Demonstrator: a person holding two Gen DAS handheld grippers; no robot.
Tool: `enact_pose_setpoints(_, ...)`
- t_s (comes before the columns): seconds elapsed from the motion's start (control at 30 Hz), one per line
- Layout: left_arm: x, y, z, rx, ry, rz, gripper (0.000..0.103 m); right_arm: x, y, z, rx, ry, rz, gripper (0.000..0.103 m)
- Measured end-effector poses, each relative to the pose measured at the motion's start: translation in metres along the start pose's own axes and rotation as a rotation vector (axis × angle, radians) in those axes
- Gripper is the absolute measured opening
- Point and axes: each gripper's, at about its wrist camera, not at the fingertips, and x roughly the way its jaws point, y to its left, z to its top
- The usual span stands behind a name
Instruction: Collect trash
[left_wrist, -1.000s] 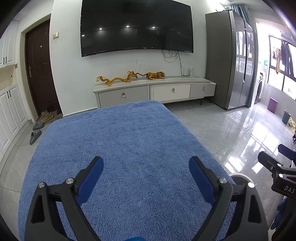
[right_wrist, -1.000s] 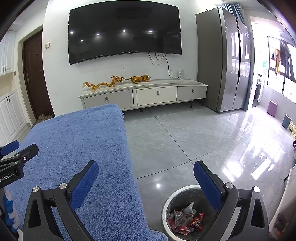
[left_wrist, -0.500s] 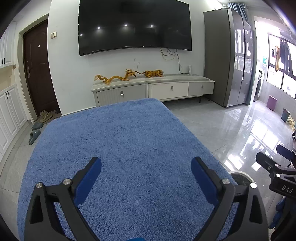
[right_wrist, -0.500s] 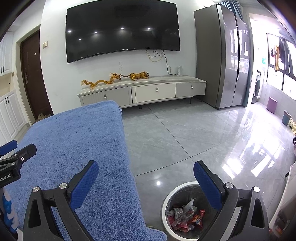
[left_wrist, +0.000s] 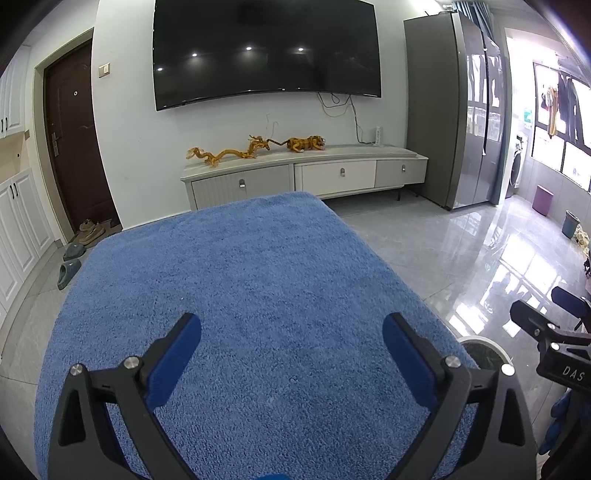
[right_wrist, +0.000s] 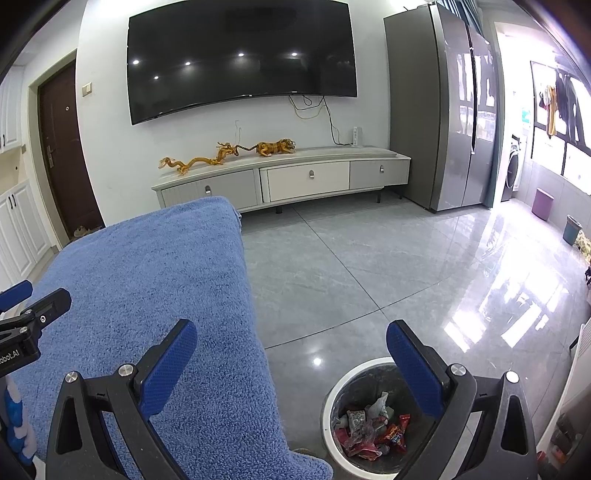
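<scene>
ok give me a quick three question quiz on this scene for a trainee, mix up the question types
1. True or false: the left hand-held gripper is shut on a wrapper.
2. Where do the snack wrappers lie? A) on the blue towel B) in the trash bin C) on the TV cabinet
3. Fill in: the right hand-held gripper is ____ and holds nothing.

Key: 1 false, it is open over the bare blue towel. 2 B, the bin stands on the floor beside the towel's edge. 3 open.
</scene>
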Motion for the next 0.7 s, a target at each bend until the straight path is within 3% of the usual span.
enact_pose_setpoints(0.7, 0.0034, -0.0024, -0.0013, 0.007, 0.007, 0.0, 0.1, 0.0019, 0.0001, -0.0017, 0.001, 0.002, -0.008, 0.103)
